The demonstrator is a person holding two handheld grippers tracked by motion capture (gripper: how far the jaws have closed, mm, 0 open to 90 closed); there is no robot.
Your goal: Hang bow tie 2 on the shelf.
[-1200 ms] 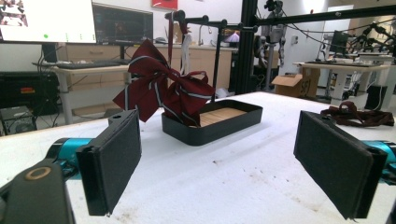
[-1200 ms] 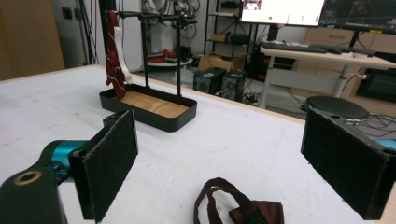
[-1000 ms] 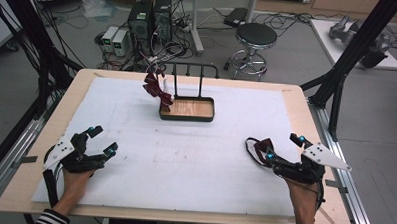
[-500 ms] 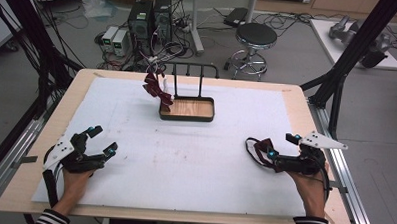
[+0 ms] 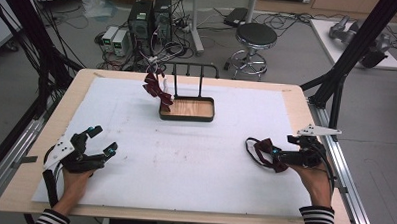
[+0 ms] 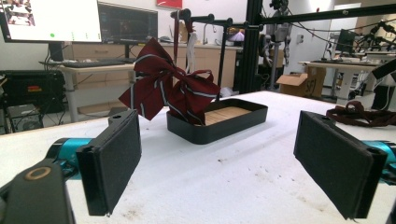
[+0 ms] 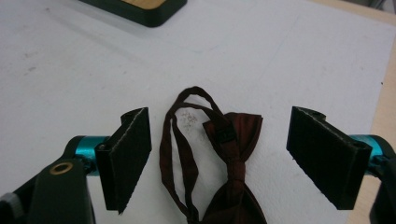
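My left gripper [image 5: 99, 140] rests at the near left of the tabletop [image 5: 185, 156], its jaws spread wide with nothing between them. Through its own camera I look between the two black pads [image 6: 112, 163] toward the middle of the white surface. There a striped dark red bow tie [image 5: 156, 88] hangs from a black rack [image 5: 190, 69] that rises out of a black tray [image 5: 186, 110] with a wooden floor; the tie's lower edge dips just over the tray's left rim. Further right, a plain dark red bow tie [image 5: 263, 150] lies flat on the tabletop, its thin strap looped away from the knot. My right gripper [image 5: 280, 156] sits over it from the right edge: its jaws have just been closing but stand apart, one either side of the tie [image 7: 233, 158], the pads [image 7: 128, 149] not touching the cloth.
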